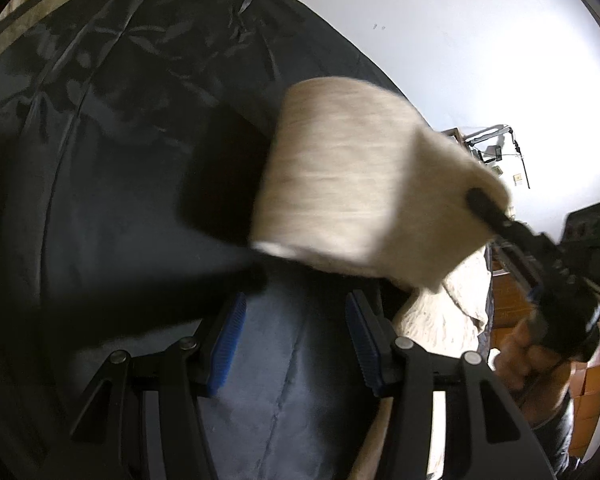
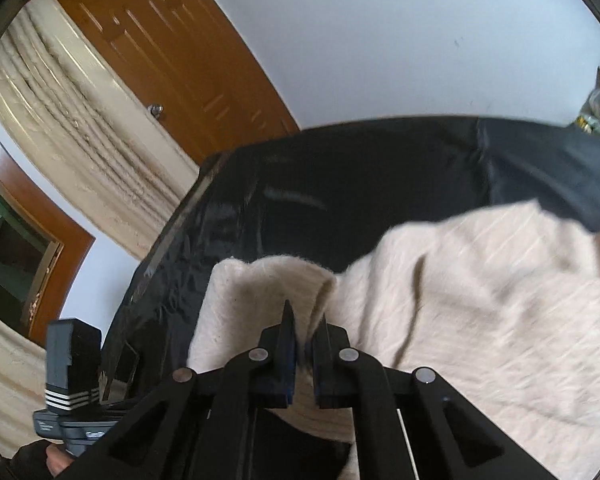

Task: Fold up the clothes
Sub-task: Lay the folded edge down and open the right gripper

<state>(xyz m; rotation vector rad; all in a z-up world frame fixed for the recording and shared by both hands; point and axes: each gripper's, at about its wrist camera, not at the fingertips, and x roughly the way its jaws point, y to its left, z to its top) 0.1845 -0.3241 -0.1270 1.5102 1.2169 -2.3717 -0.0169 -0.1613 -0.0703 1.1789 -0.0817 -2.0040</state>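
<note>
left tongs (image 1: 296,336) gaping wide, holding nothing over dark bedspread (image 1: 120,160) | right tongs (image 2: 306,322) pinching cream sweater (image 2: 480,280) | only right view showing wooden door (image 2: 172,52)

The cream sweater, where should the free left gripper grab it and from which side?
Probably the loose lower edge of the cream sweater, the corner hanging opposite the one the right gripper pinches. The left gripper is open just below it, so come up from underneath, over the dark bedspread, and close across that hem.
</note>
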